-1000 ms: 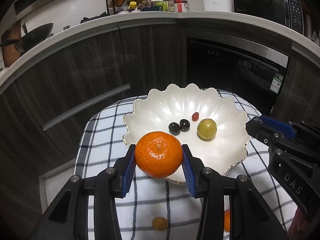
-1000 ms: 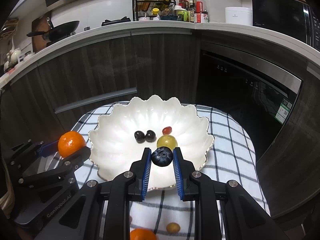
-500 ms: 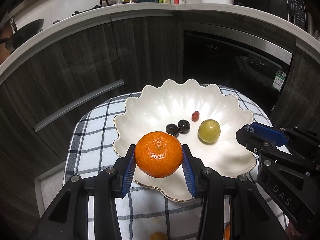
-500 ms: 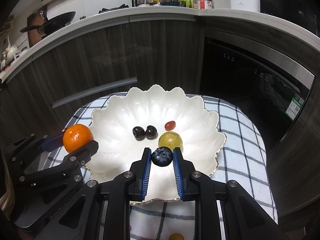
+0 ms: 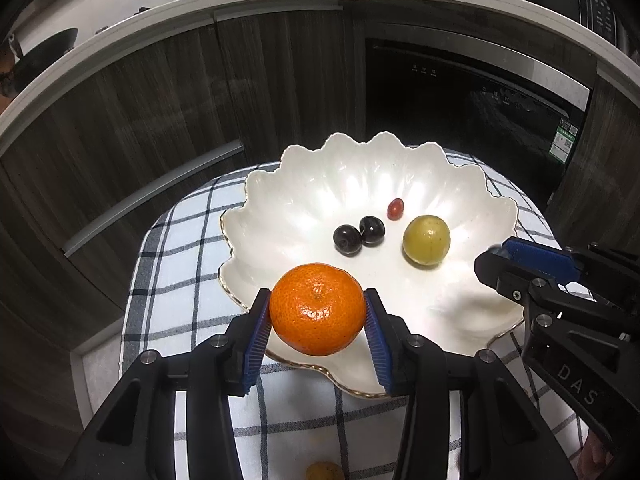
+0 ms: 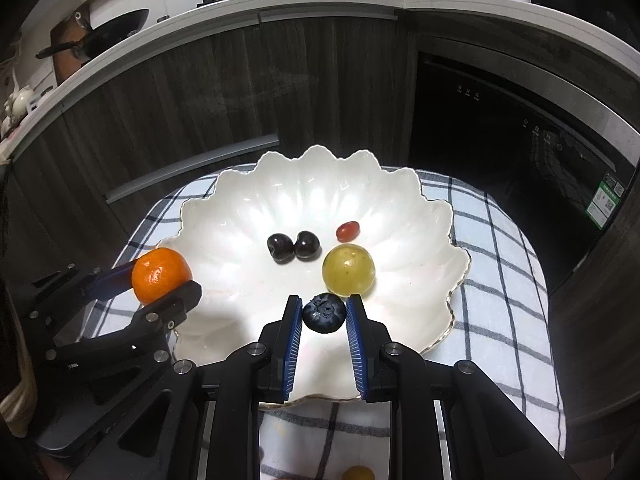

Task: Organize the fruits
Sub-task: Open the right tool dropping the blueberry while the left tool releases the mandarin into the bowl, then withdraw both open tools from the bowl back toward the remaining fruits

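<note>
My left gripper (image 5: pixel 318 320) is shut on an orange mandarin (image 5: pixel 318 308) and holds it above the near left rim of a white scalloped bowl (image 5: pixel 280 200). It also shows in the right wrist view (image 6: pixel 162 276). My right gripper (image 6: pixel 323 316) is shut on a blueberry (image 6: pixel 324 314) above the bowl's (image 6: pixel 224 208) near part. It also shows in the left wrist view (image 5: pixel 520 264). In the bowl lie two dark cherries (image 6: pixel 294 246), a small red tomato (image 6: pixel 347 230) and a green-yellow round fruit (image 6: pixel 349 269).
The bowl stands on a small table with a blue-checked cloth (image 5: pixel 180 264). A small yellow fruit (image 6: pixel 358 473) lies on the cloth at the near edge. Dark cabinets (image 5: pixel 160 100) and a built-in appliance (image 5: pixel 460 92) stand behind the table.
Both grippers have moved forward over the bowl with their fruit still held. The bowl now sits lower and closer in both views.
</note>
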{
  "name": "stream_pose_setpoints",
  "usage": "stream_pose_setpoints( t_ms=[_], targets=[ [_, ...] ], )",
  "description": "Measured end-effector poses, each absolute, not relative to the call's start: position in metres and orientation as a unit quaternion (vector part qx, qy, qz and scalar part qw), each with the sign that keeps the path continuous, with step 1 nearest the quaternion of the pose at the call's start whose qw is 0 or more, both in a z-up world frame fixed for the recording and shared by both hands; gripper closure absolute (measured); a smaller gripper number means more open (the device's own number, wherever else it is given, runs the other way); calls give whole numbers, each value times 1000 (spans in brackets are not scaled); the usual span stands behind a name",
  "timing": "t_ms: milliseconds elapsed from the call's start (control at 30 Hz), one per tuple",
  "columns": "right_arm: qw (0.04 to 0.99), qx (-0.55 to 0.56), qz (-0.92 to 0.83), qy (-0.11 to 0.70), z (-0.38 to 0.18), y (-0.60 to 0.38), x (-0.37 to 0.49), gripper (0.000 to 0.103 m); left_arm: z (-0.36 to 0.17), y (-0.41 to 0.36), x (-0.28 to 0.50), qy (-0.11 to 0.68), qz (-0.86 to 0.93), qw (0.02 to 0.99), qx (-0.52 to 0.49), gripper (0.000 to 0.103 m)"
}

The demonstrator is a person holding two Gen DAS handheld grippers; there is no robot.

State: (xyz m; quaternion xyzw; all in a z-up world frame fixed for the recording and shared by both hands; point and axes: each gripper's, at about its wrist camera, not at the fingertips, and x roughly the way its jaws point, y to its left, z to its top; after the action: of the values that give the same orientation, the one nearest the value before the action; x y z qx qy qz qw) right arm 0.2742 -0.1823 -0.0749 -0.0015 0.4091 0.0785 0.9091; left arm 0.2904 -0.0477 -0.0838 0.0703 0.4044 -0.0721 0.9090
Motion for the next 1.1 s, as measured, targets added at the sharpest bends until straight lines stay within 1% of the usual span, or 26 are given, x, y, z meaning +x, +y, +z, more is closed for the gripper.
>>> stream_pose_setpoints(
  t_ms=[33, 67, 133, 200, 267, 300, 367, 433, 600, 1100],
  targets=[
    [909, 0, 79, 410, -75, -183, 274, 76, -82, -47, 289, 400, -68, 911, 70, 41],
    [909, 0, 78, 411, -74, -183, 274, 70, -80, -46, 288, 393, -63, 915, 70, 35],
    [910, 0, 72, 408, -73, -185, 274, 59, -76, -43, 286, 387, -57, 917, 71, 32],
    [913, 2, 66, 403, -70, -187, 273, 54, -75, -42, 286, 388, -54, 917, 72, 30],
    [914, 3, 56, 402, -69, -189, 272, 43, -73, -41, 285, 384, -47, 919, 76, 24],
    [915, 4, 48, 401, -68, -191, 272, 40, -72, -40, 284, 383, -44, 920, 76, 23],
    [917, 7, 35, 397, -66, -195, 271, 30, -70, -38, 282, 381, -40, 921, 73, 15],
    [919, 7, 24, 393, -64, -199, 270, 25, -68, -37, 280, 379, -39, 922, 71, 12],
    [922, 8, 18, 386, -57, -203, 267, 25, -64, -38, 274, 374, -39, 924, 72, 10],
    [937, 4, 12, 349, -31, -205, 234, 25, -44, -39, 243, 348, -32, 934, 76, 10]
  ],
)
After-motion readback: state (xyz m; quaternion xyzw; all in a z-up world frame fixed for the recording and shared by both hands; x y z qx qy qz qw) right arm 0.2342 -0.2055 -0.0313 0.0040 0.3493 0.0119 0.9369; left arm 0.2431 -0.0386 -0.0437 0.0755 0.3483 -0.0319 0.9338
